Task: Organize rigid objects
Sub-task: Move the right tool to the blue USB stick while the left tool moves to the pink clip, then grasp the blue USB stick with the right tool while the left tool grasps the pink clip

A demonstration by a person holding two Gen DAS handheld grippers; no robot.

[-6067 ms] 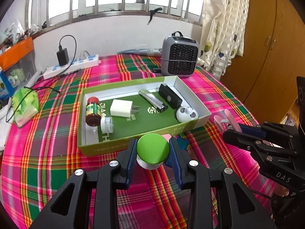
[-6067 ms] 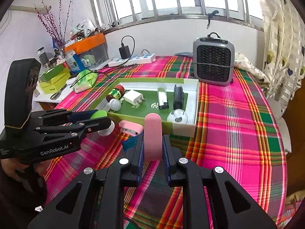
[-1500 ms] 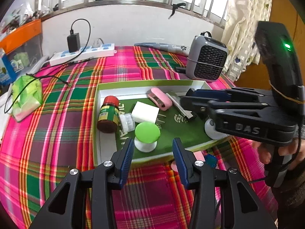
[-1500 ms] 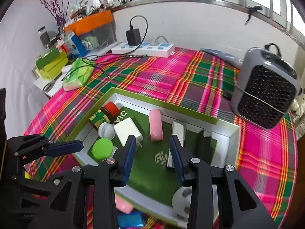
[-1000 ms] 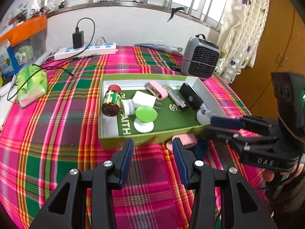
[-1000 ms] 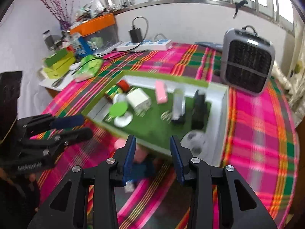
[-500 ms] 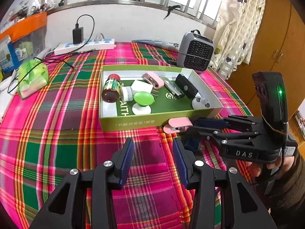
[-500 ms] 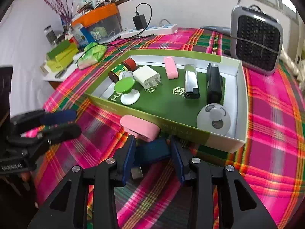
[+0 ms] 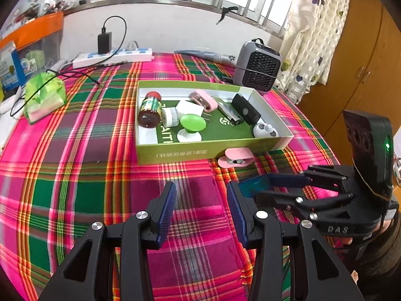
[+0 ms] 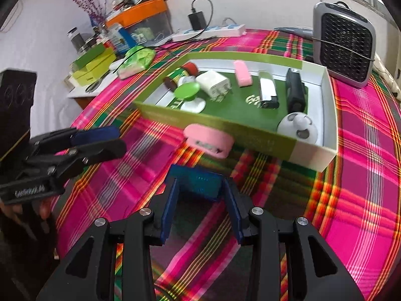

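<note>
Straddling a blue block (image 10: 200, 181) on the worktop (image 10: 363, 175), the right claw (image 10: 200, 195) has its jaws at the block's sides, contact uncertain. Left claw (image 9: 200, 210) gapes, holding nothing. Pink case (image 10: 209, 140) lies against the green tray (image 10: 250, 135).

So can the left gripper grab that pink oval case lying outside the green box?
Probably yes: the left gripper is open and empty, and only bare tablecloth lies before the pink oval case.
</note>
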